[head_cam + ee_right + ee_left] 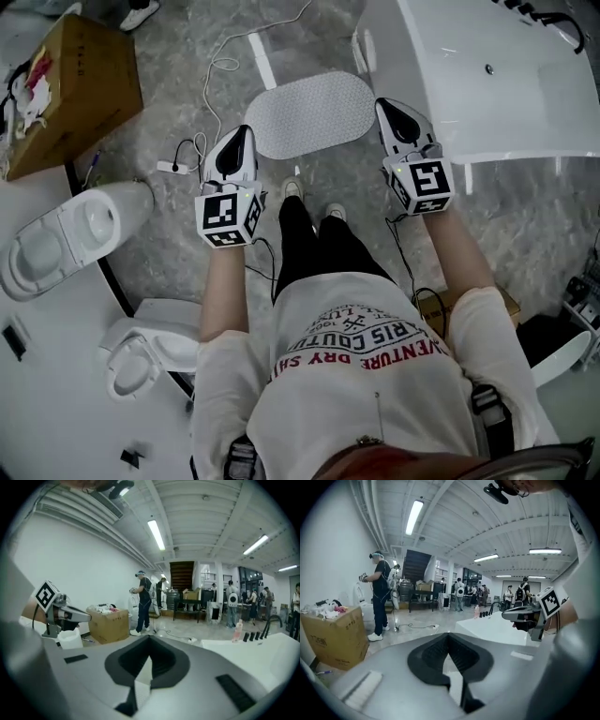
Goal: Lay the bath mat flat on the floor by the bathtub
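The pale grey oval bath mat (309, 112) lies flat on the marble floor, just left of the white bathtub (506, 84). My left gripper (246, 131) hovers over the mat's near left edge, and my right gripper (384, 103) hovers over its right end. Both are held up and level, so the gripper views look across the room and miss the mat. The left gripper (449, 634) is shut with nothing in it. The right gripper (150, 637) is shut and empty too.
A cardboard box (75, 89) stands at the far left, with a white toilet (66, 234) nearer and another fixture (141, 356) below it. A white cable and power strip (173, 167) trail left of the mat. The person's shoes (292, 187) stand at the mat's near edge.
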`<state>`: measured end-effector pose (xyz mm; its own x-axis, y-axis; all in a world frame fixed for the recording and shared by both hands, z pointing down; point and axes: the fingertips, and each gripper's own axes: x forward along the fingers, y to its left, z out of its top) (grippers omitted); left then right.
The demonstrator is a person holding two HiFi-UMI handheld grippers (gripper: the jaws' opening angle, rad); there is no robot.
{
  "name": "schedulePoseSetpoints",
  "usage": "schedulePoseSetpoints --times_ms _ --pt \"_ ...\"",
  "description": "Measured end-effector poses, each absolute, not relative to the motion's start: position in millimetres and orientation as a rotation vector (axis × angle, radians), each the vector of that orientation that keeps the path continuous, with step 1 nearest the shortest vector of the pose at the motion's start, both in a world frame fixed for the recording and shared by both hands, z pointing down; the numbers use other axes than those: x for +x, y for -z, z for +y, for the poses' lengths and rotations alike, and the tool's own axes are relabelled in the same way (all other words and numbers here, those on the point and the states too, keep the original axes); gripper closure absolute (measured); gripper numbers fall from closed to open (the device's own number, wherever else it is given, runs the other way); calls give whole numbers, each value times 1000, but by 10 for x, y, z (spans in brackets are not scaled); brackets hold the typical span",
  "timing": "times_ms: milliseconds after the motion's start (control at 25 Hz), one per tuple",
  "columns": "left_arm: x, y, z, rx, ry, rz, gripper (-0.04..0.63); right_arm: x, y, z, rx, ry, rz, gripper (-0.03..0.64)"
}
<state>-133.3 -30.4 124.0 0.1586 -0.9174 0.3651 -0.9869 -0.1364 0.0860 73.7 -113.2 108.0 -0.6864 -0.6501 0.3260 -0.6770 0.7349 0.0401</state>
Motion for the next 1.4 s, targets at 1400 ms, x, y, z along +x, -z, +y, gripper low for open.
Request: schedulePoseSetpoints --times_ms 1400 --pt "-652 591 1178 2294 -161 -2061 588 1461 599 292 1050 157 -2881 611"
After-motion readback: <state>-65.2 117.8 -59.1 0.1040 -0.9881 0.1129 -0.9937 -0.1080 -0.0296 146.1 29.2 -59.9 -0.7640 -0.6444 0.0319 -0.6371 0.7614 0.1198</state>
